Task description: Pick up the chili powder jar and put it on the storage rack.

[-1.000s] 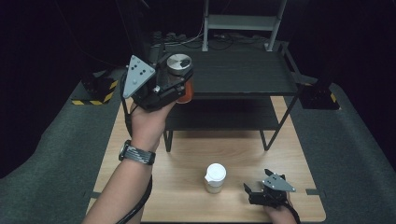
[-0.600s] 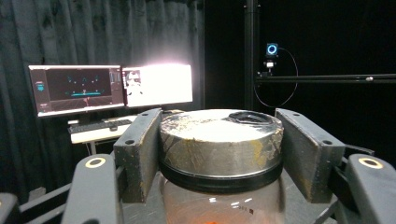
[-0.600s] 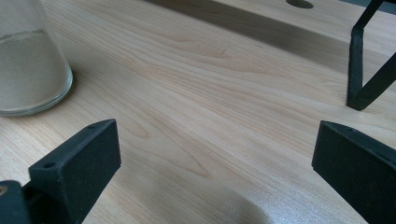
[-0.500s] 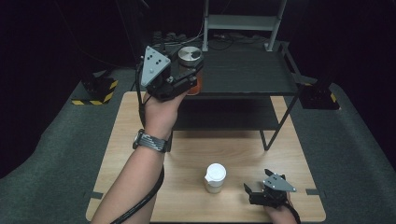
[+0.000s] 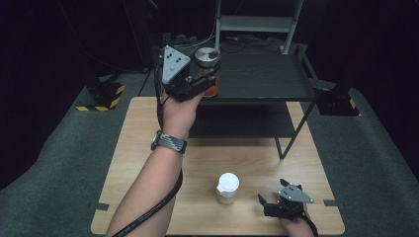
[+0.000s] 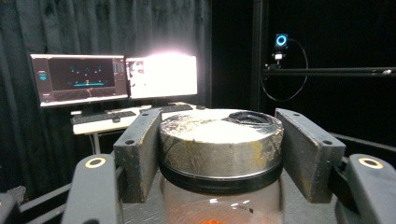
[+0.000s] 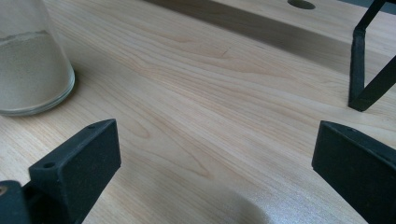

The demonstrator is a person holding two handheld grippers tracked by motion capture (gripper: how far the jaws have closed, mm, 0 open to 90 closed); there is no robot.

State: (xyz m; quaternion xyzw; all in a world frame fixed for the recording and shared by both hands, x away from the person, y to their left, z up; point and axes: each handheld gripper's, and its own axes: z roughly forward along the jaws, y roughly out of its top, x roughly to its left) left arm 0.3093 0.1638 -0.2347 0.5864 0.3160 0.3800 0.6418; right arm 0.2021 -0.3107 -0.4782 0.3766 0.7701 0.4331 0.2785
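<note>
A glass jar with a silver metal lid (image 5: 206, 56) and orange contents is gripped at its neck by my left gripper (image 5: 210, 75), held up at the left front corner of the black rack's top shelf (image 5: 267, 74). In the left gripper view the jar (image 6: 219, 140) sits tight between both pads (image 6: 140, 154). Whether the jar rests on the shelf I cannot tell. My right gripper (image 5: 264, 205) lies on the wooden table (image 5: 148, 148) near its front right edge. Its jaws stand wide apart over bare wood in the right gripper view (image 7: 215, 154).
A white-lidded jar (image 5: 227, 187) with pale powder stands on the table just left of my right gripper, seen also as a glass base (image 7: 28, 70). The rack's lower shelf (image 5: 247, 121) and leg (image 7: 369, 79) stand behind. Monitors (image 6: 116, 74) glow beyond.
My left hand has carried the silver-lidded jar to the right and farther back, from beside the rack to over the top shelf's left corner. The right gripper has stayed put.
</note>
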